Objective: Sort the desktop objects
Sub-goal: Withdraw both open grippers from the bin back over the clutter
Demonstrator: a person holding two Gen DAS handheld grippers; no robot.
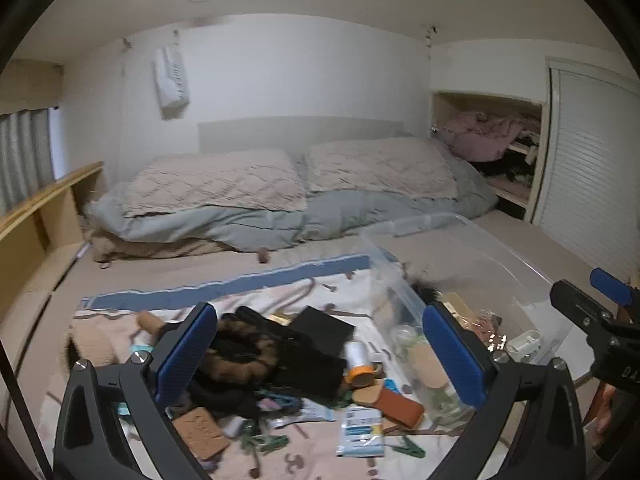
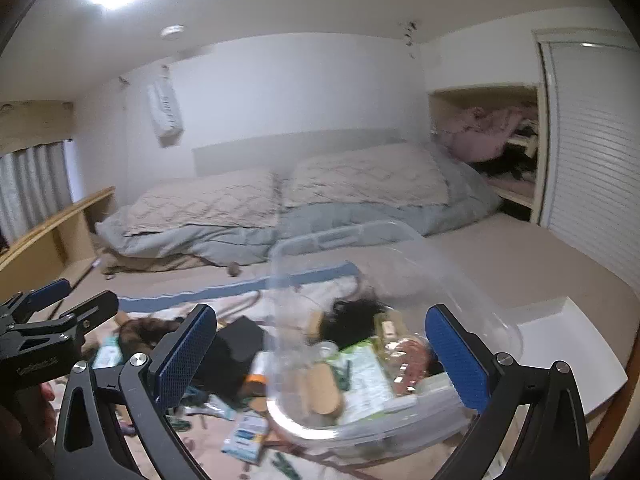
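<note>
Both tongs spread, empty – left gripper [image 1: 320,354], right gripper [image 2: 322,354] | bin [image 2: 400,240] partly filled (some sorted, I judge) | pile [image 1: 276,360] left on blanket [image 1: 320,452]

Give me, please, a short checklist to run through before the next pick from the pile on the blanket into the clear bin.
1. Left gripper open and empty: ok.
2. Right gripper open and empty: ok.
3. Loose items left to sort, such as the white bottle and black fur-trimmed garment: ok, many remain.
4. Clear bin within view and open-topped: ok.
5. Room left in the bin: cannot tell; contents blurred.
6. Grippers apart from each other: ok.
</note>
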